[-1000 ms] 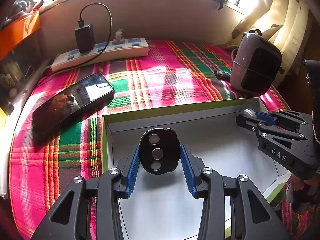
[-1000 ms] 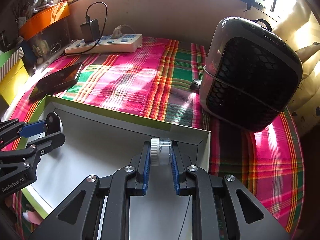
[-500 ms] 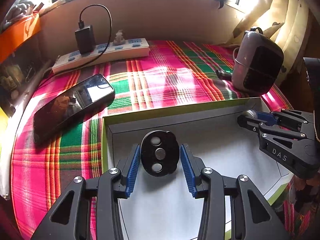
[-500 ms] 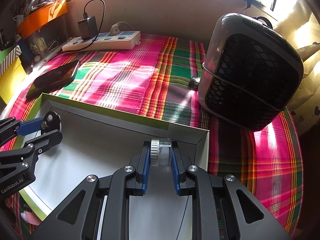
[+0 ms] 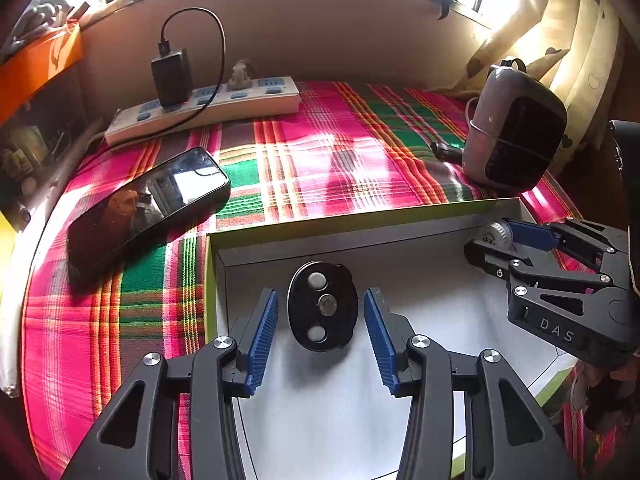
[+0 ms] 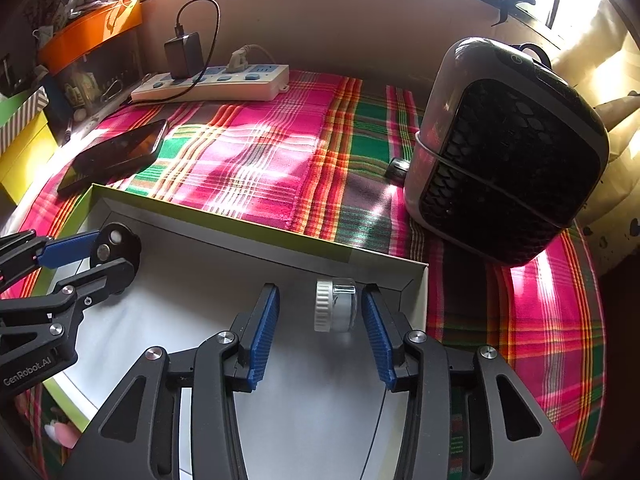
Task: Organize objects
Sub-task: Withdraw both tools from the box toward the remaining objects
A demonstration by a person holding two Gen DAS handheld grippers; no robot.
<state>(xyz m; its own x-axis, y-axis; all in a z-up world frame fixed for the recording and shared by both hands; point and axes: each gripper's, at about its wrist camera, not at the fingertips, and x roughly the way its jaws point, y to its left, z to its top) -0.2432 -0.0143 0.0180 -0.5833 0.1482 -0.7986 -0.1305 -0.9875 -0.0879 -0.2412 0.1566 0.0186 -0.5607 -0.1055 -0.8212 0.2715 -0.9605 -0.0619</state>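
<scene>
In the box: black oval disc (image 5: 322, 306) with three round studs lies flat near the far left corner of the white box (image 5: 400, 420).
Left gripper (image 5: 322, 322): spread, clear of disc.
Right gripper (image 6: 320, 322): spread around small clear jar (image 6: 336, 310), white-lidded, on its side near the right wall.
Unclear: jar's contents.

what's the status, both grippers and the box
Left gripper open, black disc loose between fingers. Right gripper open, small jar released. Both inside white box. Nothing blocking.
</scene>
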